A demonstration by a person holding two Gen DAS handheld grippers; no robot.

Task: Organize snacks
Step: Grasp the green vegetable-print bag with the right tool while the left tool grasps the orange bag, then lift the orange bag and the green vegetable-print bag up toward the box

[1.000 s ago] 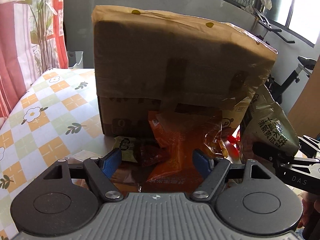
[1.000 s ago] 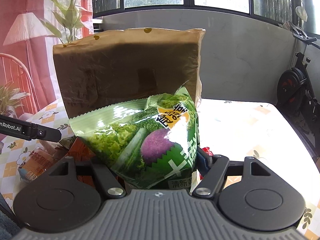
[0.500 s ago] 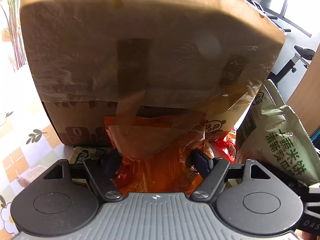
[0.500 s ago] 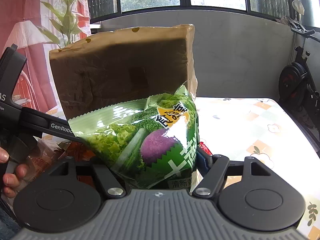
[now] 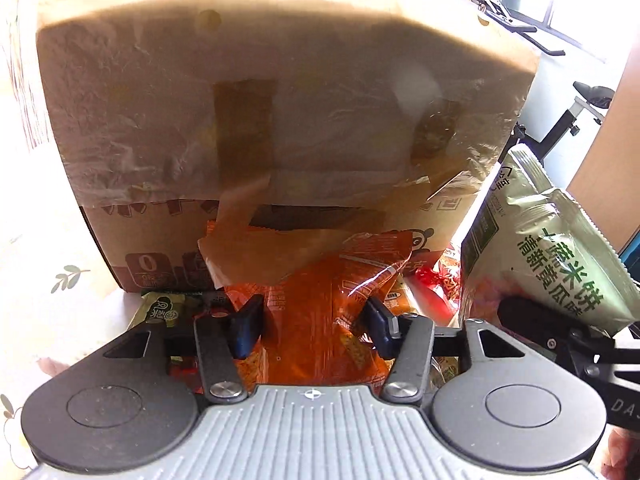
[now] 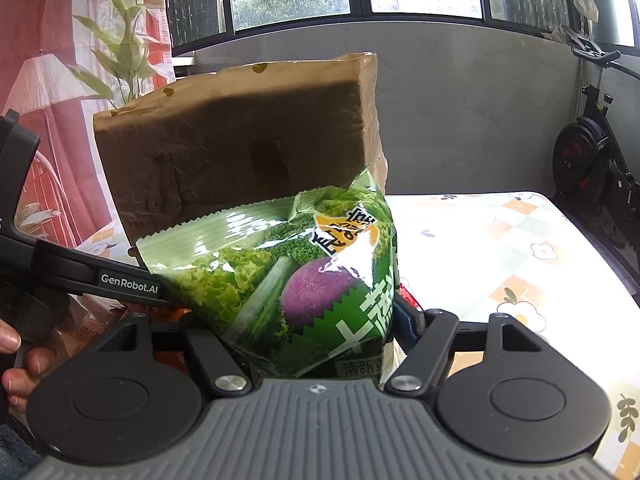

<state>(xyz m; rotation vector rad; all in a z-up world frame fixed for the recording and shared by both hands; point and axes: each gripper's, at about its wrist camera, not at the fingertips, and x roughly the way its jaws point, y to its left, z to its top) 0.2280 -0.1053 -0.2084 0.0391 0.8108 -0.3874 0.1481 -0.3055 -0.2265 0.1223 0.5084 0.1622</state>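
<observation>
A table under a checked, flower-printed cloth (image 6: pixel 520 248) stands before grey wall panels and windows, with a cardboard box (image 5: pixel 280 120) at twelve o'clock in both views; its inside cannot be seen. The left gripper (image 5: pixel 312 320) has its jaws apart on either side of an orange snack packet (image 5: pixel 320 320) in the pile at the box's foot. The right gripper (image 6: pixel 320 328) is clamped on a green vegetable-print snack bag (image 6: pixel 296 280), held upright just before the box.

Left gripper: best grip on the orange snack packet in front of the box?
Grip the orange packet across its near, lower body, straight in from the camera side. It lies flat, pointing away, already between the open left gripper fingers; its far end tucks under the cardboard box flap.
</observation>
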